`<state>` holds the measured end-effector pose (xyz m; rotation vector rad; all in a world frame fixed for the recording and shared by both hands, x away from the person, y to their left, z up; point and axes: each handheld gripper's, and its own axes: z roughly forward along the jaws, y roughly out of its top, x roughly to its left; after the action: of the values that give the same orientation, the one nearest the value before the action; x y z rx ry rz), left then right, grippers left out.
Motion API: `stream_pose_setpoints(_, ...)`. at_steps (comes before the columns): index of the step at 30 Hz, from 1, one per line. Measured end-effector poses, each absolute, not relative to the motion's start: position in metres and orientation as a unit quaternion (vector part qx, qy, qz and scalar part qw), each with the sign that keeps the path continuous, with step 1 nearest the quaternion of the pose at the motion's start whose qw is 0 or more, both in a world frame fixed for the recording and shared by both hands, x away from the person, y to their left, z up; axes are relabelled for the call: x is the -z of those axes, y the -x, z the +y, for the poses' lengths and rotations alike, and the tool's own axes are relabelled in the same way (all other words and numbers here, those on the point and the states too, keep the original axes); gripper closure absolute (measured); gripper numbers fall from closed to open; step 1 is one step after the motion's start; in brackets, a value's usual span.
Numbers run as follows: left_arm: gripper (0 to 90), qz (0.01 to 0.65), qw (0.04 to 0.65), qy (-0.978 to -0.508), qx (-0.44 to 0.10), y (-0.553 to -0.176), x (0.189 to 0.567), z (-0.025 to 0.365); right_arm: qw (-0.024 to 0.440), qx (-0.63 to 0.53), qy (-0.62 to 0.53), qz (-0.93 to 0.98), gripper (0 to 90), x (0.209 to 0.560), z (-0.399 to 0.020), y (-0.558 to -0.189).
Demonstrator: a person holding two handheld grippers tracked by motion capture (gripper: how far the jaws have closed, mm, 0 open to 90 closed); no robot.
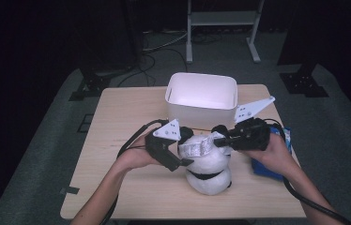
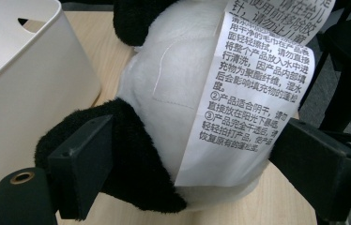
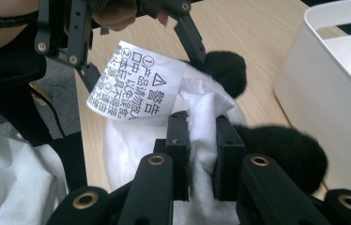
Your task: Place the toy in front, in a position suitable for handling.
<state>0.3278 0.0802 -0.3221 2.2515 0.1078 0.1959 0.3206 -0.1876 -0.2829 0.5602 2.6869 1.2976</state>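
A black-and-white plush panda (image 1: 206, 171) sits on the wooden table (image 1: 126, 117) near its front edge, with a long printed label (image 1: 197, 147) across its top. My right gripper (image 1: 218, 138) is shut on a fold of the panda's white fabric (image 3: 202, 108), its jaws (image 3: 202, 145) pinching it close to the label (image 3: 136, 84). My left gripper (image 1: 185, 163) stands open at the panda's left side. Its jaws (image 2: 192, 140) straddle the body (image 2: 164, 79): one lies against a black furry limb, the other at the edge of the label (image 2: 253, 79). The plush between them does not look squeezed.
A white plastic bin (image 1: 202, 96) stands just behind the panda, close to both grippers (image 2: 23, 84) (image 3: 333, 79). A blue packet (image 1: 267, 166) lies under the right hand near the table's right edge. Bare tabletop stretches to the left.
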Motion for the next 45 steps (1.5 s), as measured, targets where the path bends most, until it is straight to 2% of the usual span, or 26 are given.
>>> stream_pose_setpoints(13,13.8,0.036,0.422,-0.902,-0.084,-0.322,0.32,0.076,0.041,-0.414,-0.155,0.896,79.2,0.277,-0.153,-0.329)
stream_pose_setpoints(23,9.9,0.049,0.436,-0.895,-0.077,-0.322,0.328,0.081,0.032,-0.417,-0.17,0.892,79.2,0.284,-0.167,-0.327)
stream_pose_setpoints(33,9.5,0.069,0.444,-0.892,-0.041,-0.332,0.355,0.078,0.02,-0.416,-0.177,0.892,79.3,0.289,-0.183,-0.323)
stream_pose_setpoints(38,8.7,0.073,0.47,-0.88,-0.007,-0.335,0.37,0.074,0.02,-0.41,-0.173,0.895,79.3,0.29,-0.185,-0.321)
stream_pose_setpoints(45,3.3,0.074,0.503,-0.861,0.03,-0.343,0.387,0.068,0.017,-0.41,-0.172,0.895,79.3,0.291,-0.189,-0.319)
